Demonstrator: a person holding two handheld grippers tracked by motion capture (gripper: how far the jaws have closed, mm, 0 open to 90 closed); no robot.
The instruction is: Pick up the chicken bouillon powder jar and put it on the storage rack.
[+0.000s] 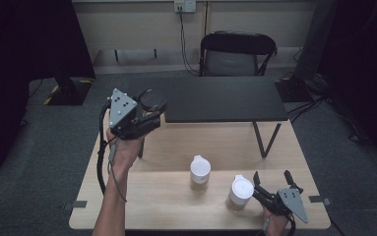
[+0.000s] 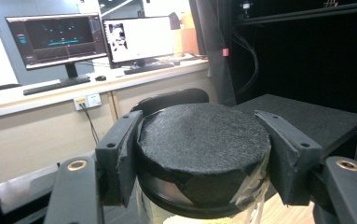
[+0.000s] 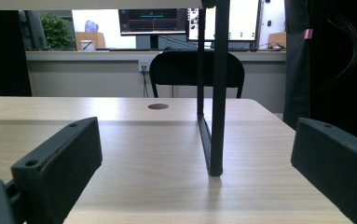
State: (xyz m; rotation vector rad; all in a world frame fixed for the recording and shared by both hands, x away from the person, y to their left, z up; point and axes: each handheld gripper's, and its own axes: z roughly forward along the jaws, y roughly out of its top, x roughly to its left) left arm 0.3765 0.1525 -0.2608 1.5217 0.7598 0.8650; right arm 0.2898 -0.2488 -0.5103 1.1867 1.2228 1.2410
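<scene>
My left gripper (image 1: 149,112) is raised over the table's left side, shut on a clear jar with a black foam-covered lid (image 1: 153,102). In the left gripper view the lid (image 2: 204,140) sits between the two black fingers (image 2: 120,156), which press on its sides, and my left gripper (image 2: 204,149) holds it upright. My right gripper (image 1: 272,178) rests at the table's front right, open with nothing between its jaws. Its wide-set fingers (image 3: 59,163) frame bare wood in the right gripper view. Just left of it stands a white-lidded container (image 1: 240,192).
A second white-lidded container (image 1: 200,172) stands mid-table. A black raised shelf (image 1: 215,98) spans the wooden table's (image 1: 151,206) far half; one of its legs (image 3: 216,93) stands straight ahead of my right gripper. A black chair (image 1: 237,54) is behind the table.
</scene>
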